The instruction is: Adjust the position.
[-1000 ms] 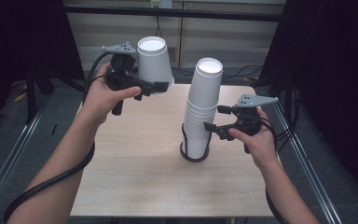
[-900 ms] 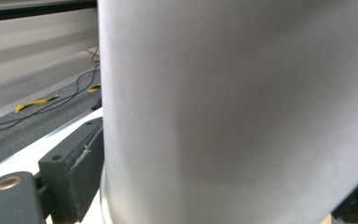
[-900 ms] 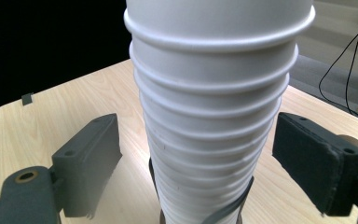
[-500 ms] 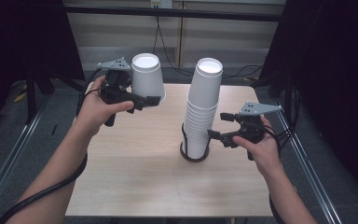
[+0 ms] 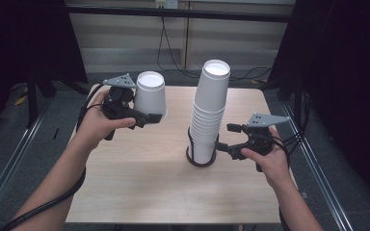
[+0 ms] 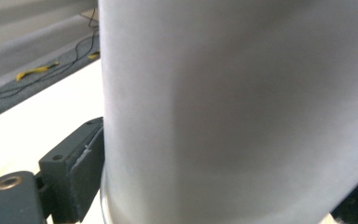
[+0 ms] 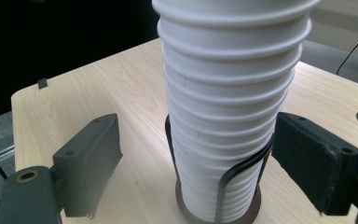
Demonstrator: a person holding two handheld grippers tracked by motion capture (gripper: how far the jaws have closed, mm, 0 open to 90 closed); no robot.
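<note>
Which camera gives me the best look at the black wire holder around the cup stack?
The right gripper view: the holder sits close between the open jaws, its base ring and upright wire plain against the stack. The high view shows it small at the stack's foot. The left gripper view faces the held cup.

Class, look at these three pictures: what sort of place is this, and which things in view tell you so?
Probably a lab or test bench set up for recording, not a kitchen: one small wooden table, dark curtains at both sides, loose cables along the back wall, and a cup stack in a holder.
</note>
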